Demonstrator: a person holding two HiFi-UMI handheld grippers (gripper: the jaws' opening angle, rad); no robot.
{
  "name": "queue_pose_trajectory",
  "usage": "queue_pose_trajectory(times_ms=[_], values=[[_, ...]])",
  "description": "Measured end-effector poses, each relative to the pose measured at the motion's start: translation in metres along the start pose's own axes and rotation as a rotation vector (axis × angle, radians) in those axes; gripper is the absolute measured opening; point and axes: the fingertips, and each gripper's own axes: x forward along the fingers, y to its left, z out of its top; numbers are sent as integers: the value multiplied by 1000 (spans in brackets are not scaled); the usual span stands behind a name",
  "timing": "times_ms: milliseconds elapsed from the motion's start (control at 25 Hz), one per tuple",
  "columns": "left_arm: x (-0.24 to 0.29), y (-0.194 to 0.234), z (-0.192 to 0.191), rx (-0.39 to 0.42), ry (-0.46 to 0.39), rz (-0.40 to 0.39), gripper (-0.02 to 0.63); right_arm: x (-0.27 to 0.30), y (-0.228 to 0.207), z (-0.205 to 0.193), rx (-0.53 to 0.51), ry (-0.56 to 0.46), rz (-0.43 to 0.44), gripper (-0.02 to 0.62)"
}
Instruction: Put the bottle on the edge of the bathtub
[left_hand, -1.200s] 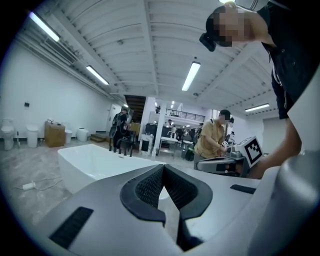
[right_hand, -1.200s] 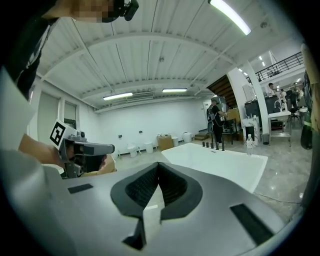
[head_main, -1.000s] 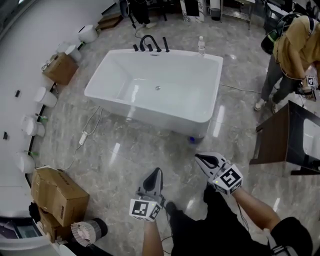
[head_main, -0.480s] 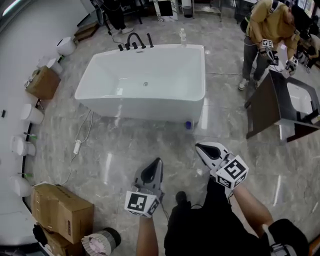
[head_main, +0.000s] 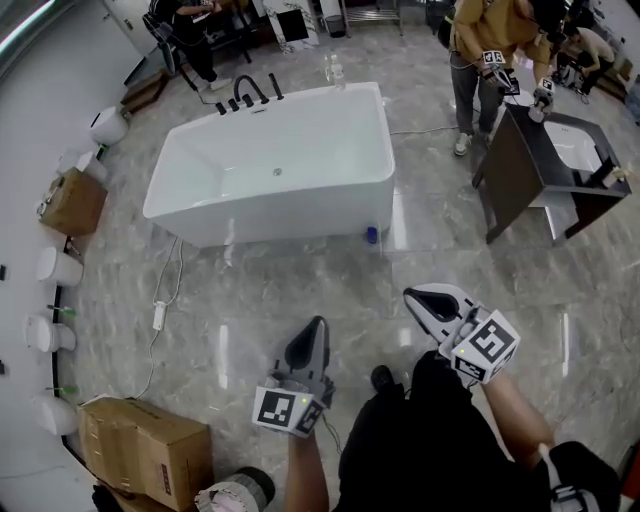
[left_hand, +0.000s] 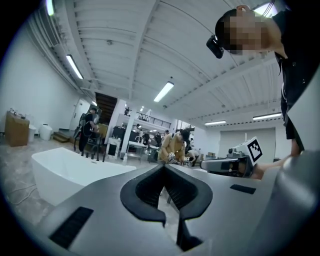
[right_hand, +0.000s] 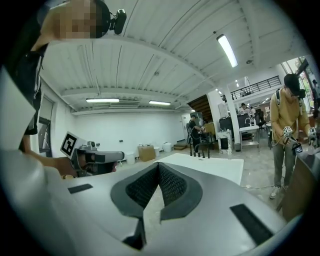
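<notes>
Both tools are up in front of the person and well short of the white rectangular bathtub (head_main: 300, 210). The left gripper (left_hand: 163, 167) has its dark ribbed pads pressed together on nothing, and the right gripper (right_hand: 158, 165) is pinched closed and just as empty. So no bottle is being carried. Over at the bathtub, a small clear plastic bottle (head_main: 334, 70) stands upright at the far corner of the tap end, along the rim from the black curved faucet (head_main: 248, 95). It looks to be on the rim itself, though from here it could be just behind it. If so, the placing seems done. A tiny blue thing (head_main: 372, 235) lies on the floor against the bathtub's near corner, too small to identify.
</notes>
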Motion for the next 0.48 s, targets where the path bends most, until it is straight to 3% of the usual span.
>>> queue_pose_trajectory(times_ms=[480], values=[[-6, -44, 5, 27, -11, -139, 12, -37, 28, -8, 12, -2, -71, 12]])
